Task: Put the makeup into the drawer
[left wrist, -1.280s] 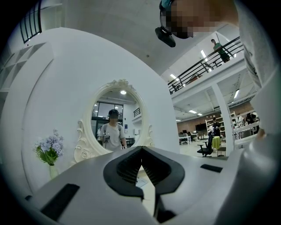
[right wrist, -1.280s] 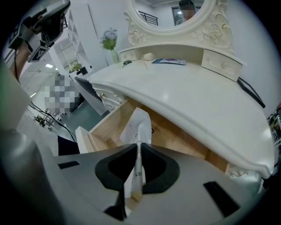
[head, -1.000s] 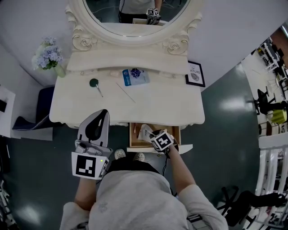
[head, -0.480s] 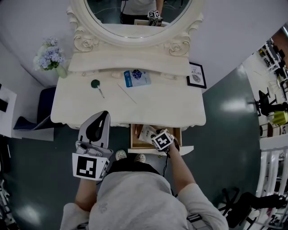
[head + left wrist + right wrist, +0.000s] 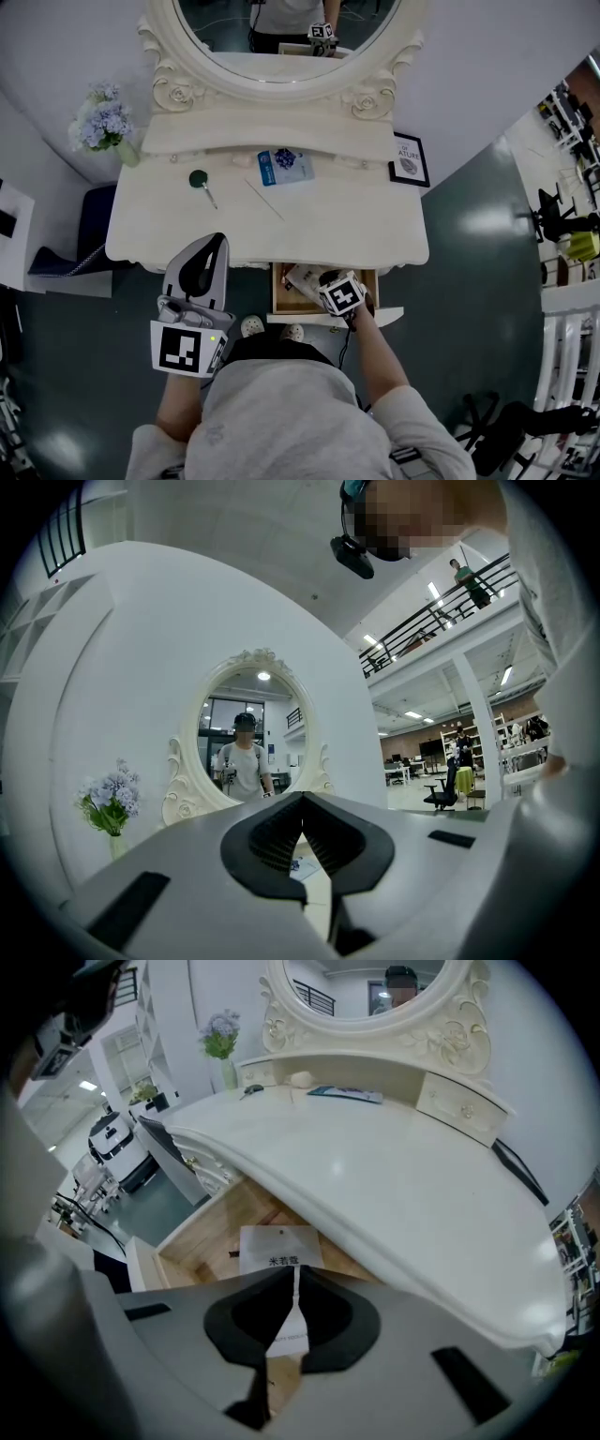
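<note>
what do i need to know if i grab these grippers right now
Left gripper: shut, empty, held level before the dressing table.
Right gripper: over the open drawer, jaws just closed above the white packet; pinch unclear.
Done: that packet is inside the drawer.
Left to do: blue packet, green-headed tool and thin stick lie on the dressing table.

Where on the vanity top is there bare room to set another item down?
Widest bare patch: the right half of the tabletop, between the stick and the frame. A smaller one lies front-left, below the green-headed tool. The back middle is crowded: tool, stick and blue packet sit close together. In the drawer a white packet covers the middle.
</note>
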### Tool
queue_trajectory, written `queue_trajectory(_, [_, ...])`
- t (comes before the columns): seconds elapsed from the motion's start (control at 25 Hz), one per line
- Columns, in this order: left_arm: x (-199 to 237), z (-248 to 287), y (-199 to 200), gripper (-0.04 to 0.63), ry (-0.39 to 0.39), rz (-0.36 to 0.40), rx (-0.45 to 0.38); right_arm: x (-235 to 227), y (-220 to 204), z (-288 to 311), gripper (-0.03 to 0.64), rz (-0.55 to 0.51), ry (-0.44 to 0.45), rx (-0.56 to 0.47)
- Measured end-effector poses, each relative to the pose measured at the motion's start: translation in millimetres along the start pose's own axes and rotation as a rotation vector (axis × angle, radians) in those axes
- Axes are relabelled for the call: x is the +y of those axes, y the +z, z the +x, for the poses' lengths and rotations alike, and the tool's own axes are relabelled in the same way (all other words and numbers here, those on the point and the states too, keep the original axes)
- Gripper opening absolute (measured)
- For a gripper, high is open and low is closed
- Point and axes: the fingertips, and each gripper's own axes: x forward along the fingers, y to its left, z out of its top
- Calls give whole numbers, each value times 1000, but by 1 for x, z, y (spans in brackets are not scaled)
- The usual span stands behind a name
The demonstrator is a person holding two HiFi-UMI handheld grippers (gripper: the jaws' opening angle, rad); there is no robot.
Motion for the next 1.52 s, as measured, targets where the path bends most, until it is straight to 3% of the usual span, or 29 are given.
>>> queue_trajectory(0.2, [2,4,0,14,-5,-4,-4,7,15,-15,21,5,27,-101])
queue_trajectory(0.56, [2,12,1,14,-22,0,-13,14,54,-56,21,102,39,-329])
queue_trajectory(1.2, [-3,19,8,14,-46,5,-35,40,156,-163,21,81,62,-730])
queue_trajectory(1.32, [-4,17,5,14,-55,14,-10,48,172,-184,21,64,73,-790])
queue_trajectory(1.52, [-5,16,11,14,-48,13,-42,58,191,-215,21,34,87,-872])
